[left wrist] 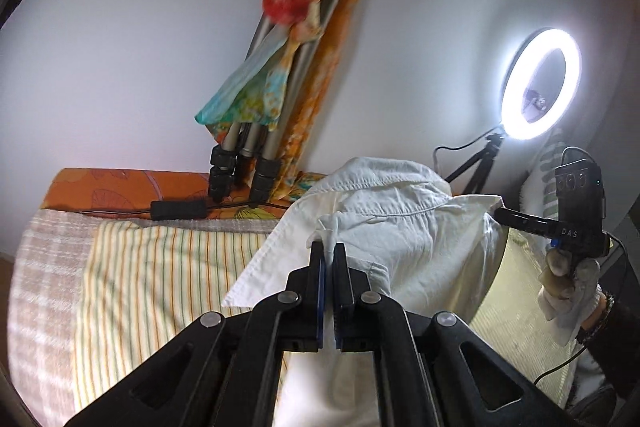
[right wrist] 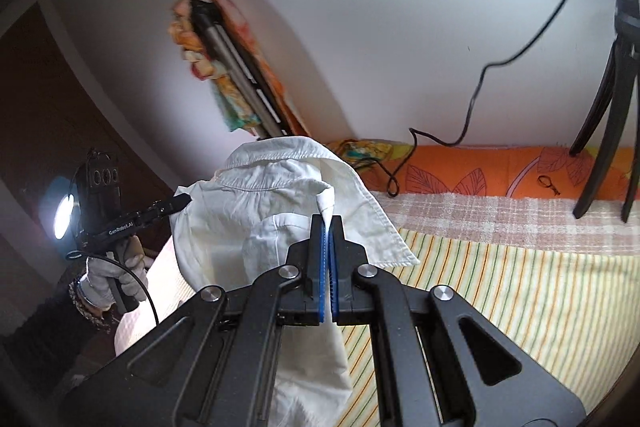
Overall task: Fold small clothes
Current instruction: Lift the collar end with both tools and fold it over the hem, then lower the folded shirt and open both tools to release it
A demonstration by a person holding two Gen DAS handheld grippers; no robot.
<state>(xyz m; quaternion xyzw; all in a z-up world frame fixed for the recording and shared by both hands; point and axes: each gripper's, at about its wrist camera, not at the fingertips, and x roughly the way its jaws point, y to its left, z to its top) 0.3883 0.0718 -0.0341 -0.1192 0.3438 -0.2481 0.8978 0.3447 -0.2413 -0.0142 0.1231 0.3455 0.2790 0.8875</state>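
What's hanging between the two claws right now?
The white shirt hangs between them, pinched by the left claw and the right claw; both wrist views show it.

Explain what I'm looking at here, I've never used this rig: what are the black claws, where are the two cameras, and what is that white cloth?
There is no robot arm. A person holds a hand-operated two-finger gripper in each gloved hand, with a fisheye camera on each looking along its fingers. One picture is from the left gripper, the other from the right gripper. Each view also shows the other gripper off to the side.

Both are shut on the white shirt, pinching it near its collar and holding it up above the bed. The bed carries a striped sheet, a checked blanket and an orange cushion. A folded tripod draped in bright cloth leans on the wall, and a ring light shines beside it.
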